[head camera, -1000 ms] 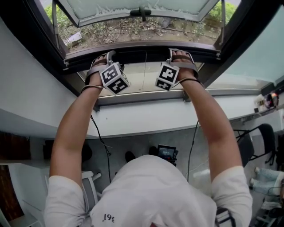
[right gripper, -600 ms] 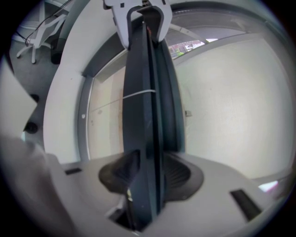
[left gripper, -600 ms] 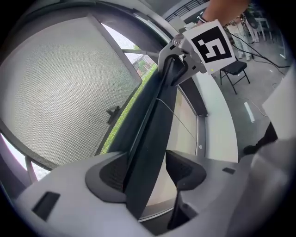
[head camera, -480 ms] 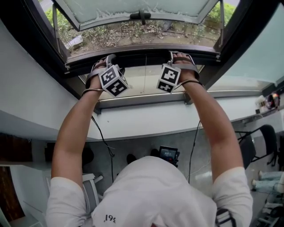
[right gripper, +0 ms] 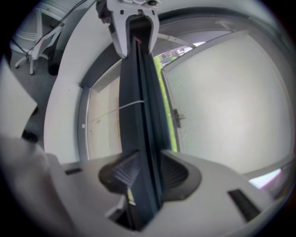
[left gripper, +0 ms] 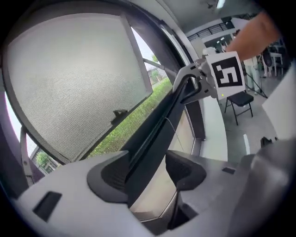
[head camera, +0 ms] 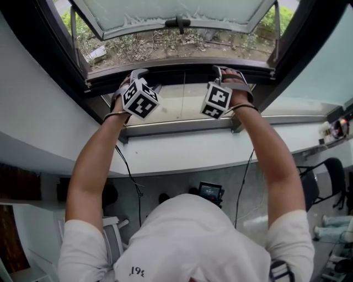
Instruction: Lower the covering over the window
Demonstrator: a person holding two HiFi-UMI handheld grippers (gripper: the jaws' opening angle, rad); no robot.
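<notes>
covering: its dark bar [head camera: 182,70] runs straight across the window opening, with the swung-out sash [head camera: 171,11] and greenery beyond it
left gripper [head camera: 138,76]: on the left part of the dark bar, jaws wide; the bar passes between them and lies against one pad [left gripper: 108,178], while the other pad stands clear of it with a gap showing
right gripper [head camera: 227,72]: on the right part of the dark bar, jaws narrow, both pads pressed on the bar's two faces
marker cubes: one on each gripper, on the person's side of the dark bar, the left cube [head camera: 140,99] tilted
pale panel [head camera: 176,102]: just beside the dark bar on the person's side
thin cord [right gripper: 132,105]: crosses the pale panel up to the dark bar, between the two grippers
white sill [head camera: 182,146]: past the pale panel, nearer the person than the dark bar
arms: both bare, stretched from a white shirt [head camera: 193,242] up to the dark bar
</notes>
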